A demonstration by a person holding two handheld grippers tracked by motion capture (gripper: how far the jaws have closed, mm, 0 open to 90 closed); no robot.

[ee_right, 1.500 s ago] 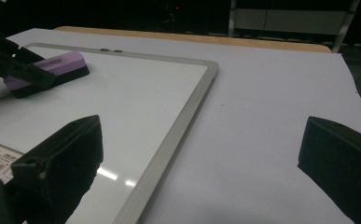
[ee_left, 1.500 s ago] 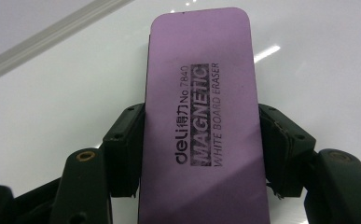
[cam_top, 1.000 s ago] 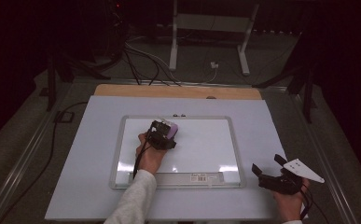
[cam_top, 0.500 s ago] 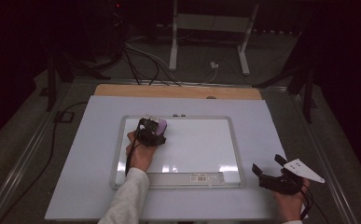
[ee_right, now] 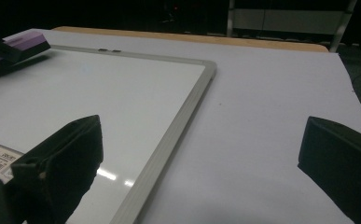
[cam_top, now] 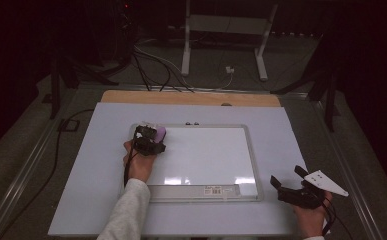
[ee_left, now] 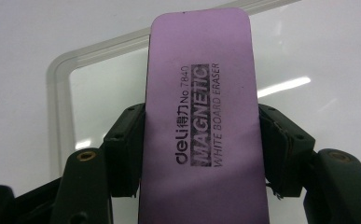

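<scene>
Purple eraser (ee_left: 201, 126), rounded corners, printed "MAGNETIC"

Your left tool (ee_left: 201, 154) holds the purple eraser (ee_left: 201, 116) between its two black jaws, one pressing on each long side. You can read "deli No 7840 MAGNETIC WHITE BOARD ERASER" printed along it. Under the eraser lies the whiteboard (ee_left: 308, 70); its rounded grey corner (ee_left: 59, 70) is at the left, on the pale table (ee_left: 19, 56).
</scene>
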